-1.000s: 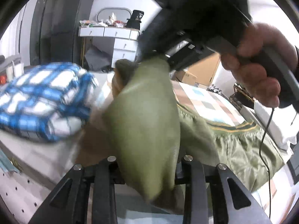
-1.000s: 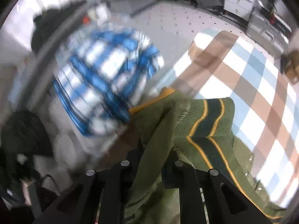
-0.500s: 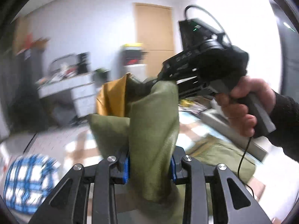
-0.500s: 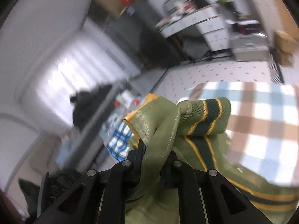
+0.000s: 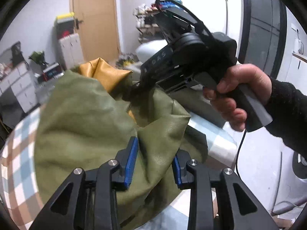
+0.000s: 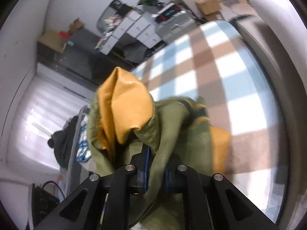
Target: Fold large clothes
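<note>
Jacket [image 5: 80, 126]: lifted above checked cover [image 6: 220, 61], hanging so it can be laid flat.
Left gripper [image 5: 153, 163]: clamped on one green fold.
Right gripper [image 6: 155, 169]: clamped on another edge, orange lining outward.

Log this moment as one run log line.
left gripper: shut on green jacket | right gripper: shut on green jacket | jacket lifted above checked cloth

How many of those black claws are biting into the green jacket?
2. The left claw pinches a fold of the green jacket at the bottom of its own view. The right claw, held in a hand, grips the jacket's upper edge.
</note>
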A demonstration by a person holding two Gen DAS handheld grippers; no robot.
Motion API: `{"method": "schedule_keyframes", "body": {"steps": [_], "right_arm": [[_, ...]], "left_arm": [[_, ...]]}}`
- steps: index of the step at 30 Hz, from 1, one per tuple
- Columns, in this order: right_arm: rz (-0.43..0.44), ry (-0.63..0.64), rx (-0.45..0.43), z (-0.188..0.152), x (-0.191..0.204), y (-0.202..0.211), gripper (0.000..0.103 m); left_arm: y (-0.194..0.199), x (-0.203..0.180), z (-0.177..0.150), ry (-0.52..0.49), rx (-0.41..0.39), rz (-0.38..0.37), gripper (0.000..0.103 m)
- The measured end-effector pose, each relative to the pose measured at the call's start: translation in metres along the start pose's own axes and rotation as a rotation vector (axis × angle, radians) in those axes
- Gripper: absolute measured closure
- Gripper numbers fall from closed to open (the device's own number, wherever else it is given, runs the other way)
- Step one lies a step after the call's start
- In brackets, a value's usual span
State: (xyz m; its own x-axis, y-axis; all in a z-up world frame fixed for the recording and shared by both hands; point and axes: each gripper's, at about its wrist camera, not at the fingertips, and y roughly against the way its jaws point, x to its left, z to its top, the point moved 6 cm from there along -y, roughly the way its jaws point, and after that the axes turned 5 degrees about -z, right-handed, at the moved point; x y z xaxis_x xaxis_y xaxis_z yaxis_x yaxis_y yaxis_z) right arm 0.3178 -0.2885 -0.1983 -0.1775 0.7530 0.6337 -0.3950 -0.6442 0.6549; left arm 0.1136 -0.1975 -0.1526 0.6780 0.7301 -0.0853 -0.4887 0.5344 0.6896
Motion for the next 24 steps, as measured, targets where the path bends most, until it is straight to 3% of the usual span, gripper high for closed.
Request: {"method": "schedule_keyframes", "body": {"steps": [4,8,10,12,14,17,18,19,21,24], "right_arm": [[-0.054,0.009,-0.018,-0.004,-0.025,-0.011,0.080],[-0.032,-0.007,-0.014,-0.009,-0.037,-0.006,0.076],[-0.085,0.032,-0.032,-0.010,-0.030,0.004,0.066],[-0.198,0.087,-0.069,-0.010,-0.027,0.015,0.051],[-0.295,0.125,-0.118,-0.011,-0.023,0.031,0.049],[-0.306,0.120,-0.165,-0.012,-0.008,0.058,0.049],[-0.296,0.123,-0.180,-0.011,0.001,0.065,0.043],[-0.288,0.127,-0.196,-0.011,0.010,0.071,0.028],[-0.260,0.165,-0.203,-0.012,0.037,0.073,0.008],[-0.260,0.274,-0.158,-0.015,0.074,0.046,0.007]], "left_arm": [[-0.003,0.020,-0.004,0.085,0.041,-0.100,0.071],[0.034,0.040,0.006,0.211,0.045,-0.189,0.070],[0.061,0.049,0.007,0.223,0.026,-0.205,0.061],[0.094,0.068,0.006,0.250,-0.032,-0.229,0.031],[0.125,0.092,-0.001,0.277,-0.105,-0.185,0.018],[0.144,0.131,-0.025,0.340,-0.148,-0.069,0.018],[0.140,0.143,-0.035,0.389,-0.125,-0.072,0.018],[0.134,0.149,-0.045,0.438,-0.101,-0.103,0.018],[0.124,0.164,-0.057,0.510,-0.073,-0.140,0.019],[0.115,0.165,-0.070,0.518,-0.054,-0.142,0.019]]}}
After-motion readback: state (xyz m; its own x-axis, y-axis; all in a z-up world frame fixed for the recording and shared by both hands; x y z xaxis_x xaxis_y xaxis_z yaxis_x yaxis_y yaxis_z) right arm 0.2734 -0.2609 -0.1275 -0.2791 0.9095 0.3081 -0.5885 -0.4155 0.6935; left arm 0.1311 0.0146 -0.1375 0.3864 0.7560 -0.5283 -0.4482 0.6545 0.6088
